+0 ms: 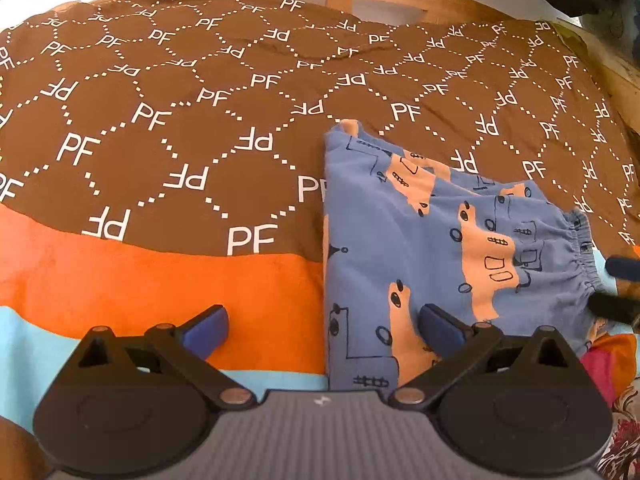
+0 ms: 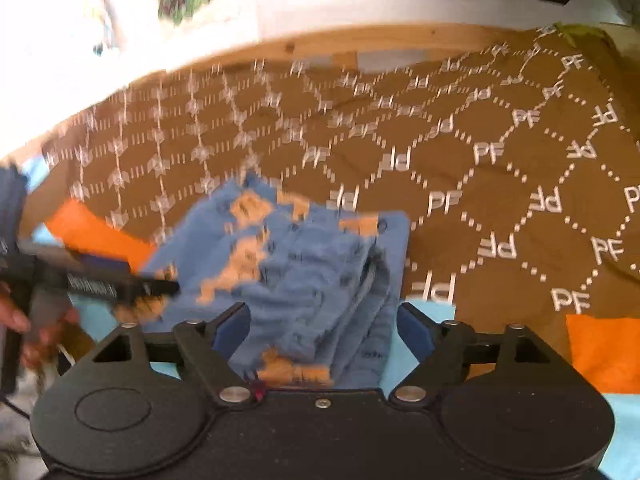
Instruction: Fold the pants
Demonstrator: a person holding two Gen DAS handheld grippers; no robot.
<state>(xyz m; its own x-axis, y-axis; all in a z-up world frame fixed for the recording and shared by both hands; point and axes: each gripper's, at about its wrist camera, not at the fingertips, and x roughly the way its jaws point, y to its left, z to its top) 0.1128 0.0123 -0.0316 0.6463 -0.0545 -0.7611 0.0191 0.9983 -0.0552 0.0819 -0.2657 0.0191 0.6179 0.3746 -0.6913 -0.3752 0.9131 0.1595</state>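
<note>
Folded blue pants (image 1: 440,240) on patterned bedspread (image 1: 160,120); left gripper (image 1: 324,328) and right gripper (image 2: 324,324) jaws released, empty.

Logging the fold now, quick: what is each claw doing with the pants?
Left claw: open, holding nothing, over the pants' edge.
Right claw: open, pants between fingers, ungripped.

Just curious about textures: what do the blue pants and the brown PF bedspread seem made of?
Blue pants: soft knit, probably cotton jersey; matte, limp folds, gathered elastic waistband. Brown PF bedspread: smooth woven fabric, perhaps cotton or polyester; flat, crisp print, faint creases.
</note>
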